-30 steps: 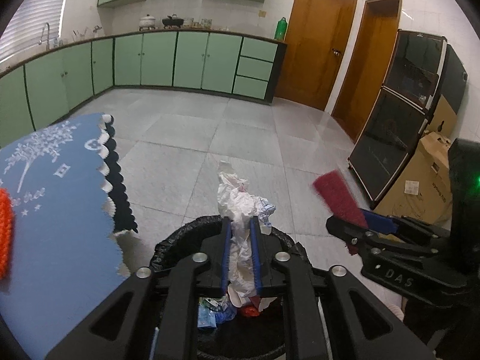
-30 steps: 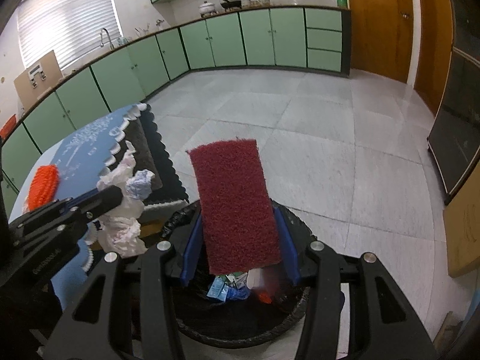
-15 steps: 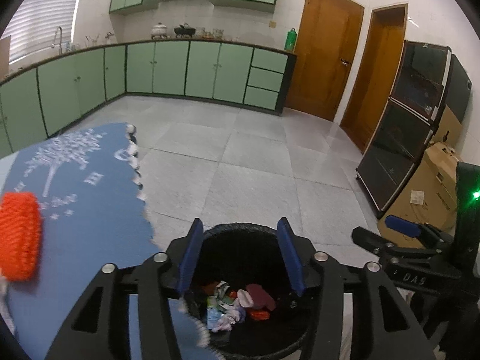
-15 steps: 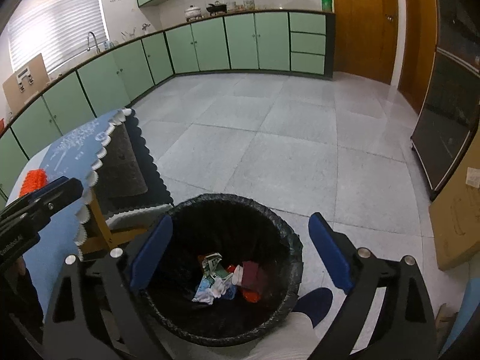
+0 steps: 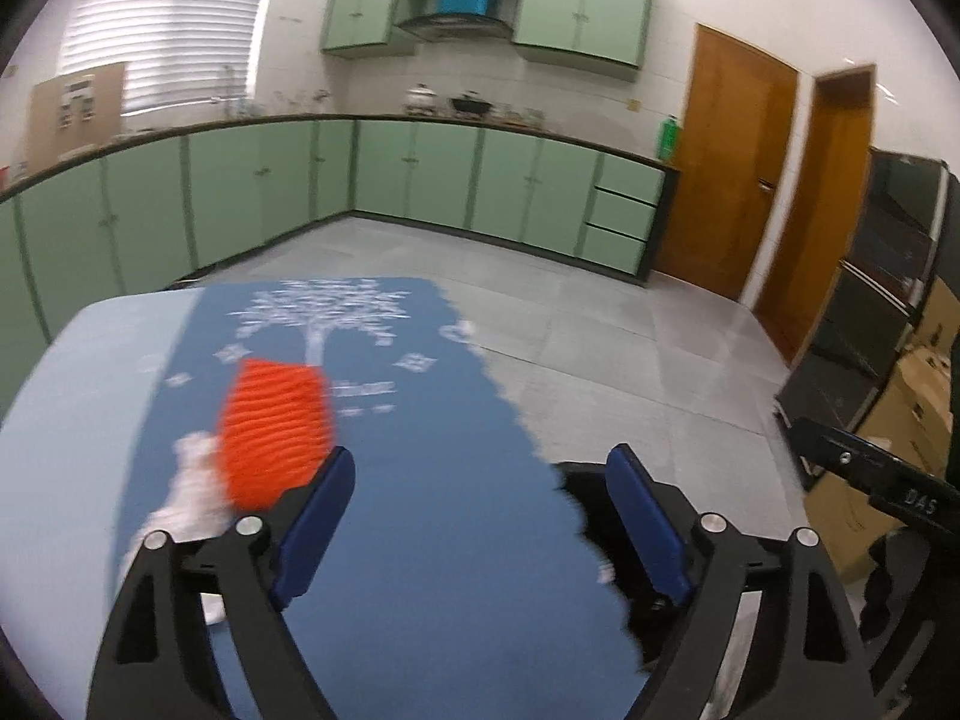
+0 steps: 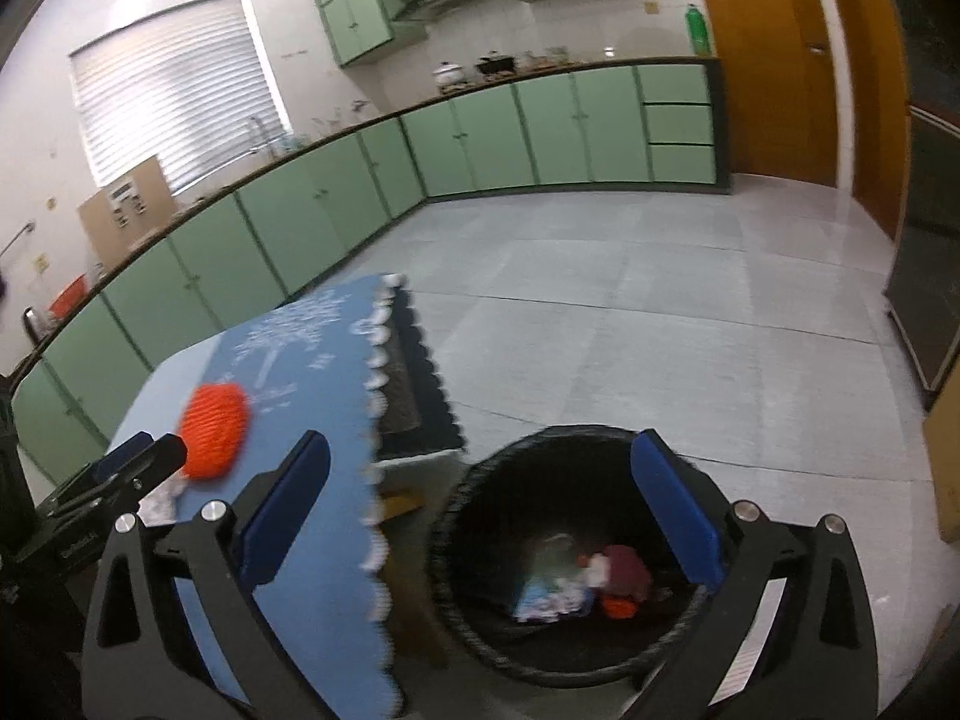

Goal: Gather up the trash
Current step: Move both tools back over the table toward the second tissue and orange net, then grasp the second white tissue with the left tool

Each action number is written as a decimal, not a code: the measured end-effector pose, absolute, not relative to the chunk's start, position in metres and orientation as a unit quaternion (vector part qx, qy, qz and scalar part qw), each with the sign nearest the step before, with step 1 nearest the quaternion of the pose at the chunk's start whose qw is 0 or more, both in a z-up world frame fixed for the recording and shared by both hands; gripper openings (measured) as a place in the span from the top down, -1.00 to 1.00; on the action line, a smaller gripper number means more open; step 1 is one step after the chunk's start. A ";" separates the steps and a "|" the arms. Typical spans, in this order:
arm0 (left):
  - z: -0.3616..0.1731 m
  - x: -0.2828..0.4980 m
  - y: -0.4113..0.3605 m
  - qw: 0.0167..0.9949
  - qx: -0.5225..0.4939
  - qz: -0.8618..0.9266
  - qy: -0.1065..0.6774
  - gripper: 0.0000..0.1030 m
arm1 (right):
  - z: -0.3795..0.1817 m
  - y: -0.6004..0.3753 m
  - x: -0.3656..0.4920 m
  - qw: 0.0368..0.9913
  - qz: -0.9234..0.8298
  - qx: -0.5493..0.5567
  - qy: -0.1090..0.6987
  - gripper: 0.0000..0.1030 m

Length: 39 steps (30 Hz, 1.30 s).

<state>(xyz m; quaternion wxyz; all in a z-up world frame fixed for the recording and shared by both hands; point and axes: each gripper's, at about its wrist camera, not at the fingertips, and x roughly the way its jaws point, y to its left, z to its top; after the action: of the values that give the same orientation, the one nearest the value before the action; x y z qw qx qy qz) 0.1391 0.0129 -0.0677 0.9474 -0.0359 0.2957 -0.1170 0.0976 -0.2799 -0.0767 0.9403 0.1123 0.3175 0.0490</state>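
Observation:
My left gripper (image 5: 480, 516) is open and empty above the blue tablecloth (image 5: 420, 540). An orange knitted scrubber (image 5: 273, 432) lies on the cloth just ahead of the left finger, with crumpled white paper (image 5: 189, 498) beside it. My right gripper (image 6: 489, 507) is open and empty above the black-lined trash bin (image 6: 576, 564), which holds paper, a dark red pad and other scraps. The scrubber (image 6: 216, 429) and the left gripper's fingers (image 6: 141, 459) show at the left of the right wrist view.
The table (image 6: 288, 420) stands left of the bin, its scalloped cloth edge hanging down. Green cabinets (image 5: 420, 180) line the far walls. Wooden doors (image 5: 738, 180), a black cabinet (image 5: 888, 276) and cardboard boxes (image 5: 900, 420) are at the right. Grey tiled floor (image 6: 660, 312) lies beyond.
Both grippers let their trash fall into the bin and opened. The left gripper then swung left over the table toward the orange scrubber; the right gripper tilted up and left.

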 end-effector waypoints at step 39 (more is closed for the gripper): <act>-0.155 0.144 0.149 0.920 -0.071 0.006 0.386 0.68 | -0.111 -0.118 0.127 0.939 0.127 0.006 0.321 -0.90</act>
<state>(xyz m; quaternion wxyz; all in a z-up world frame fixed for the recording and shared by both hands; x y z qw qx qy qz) 0.1444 0.1495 -0.1554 0.9196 -0.0710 0.3863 0.0057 0.1272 -0.1184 -0.1115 0.9386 0.0064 0.3209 0.1267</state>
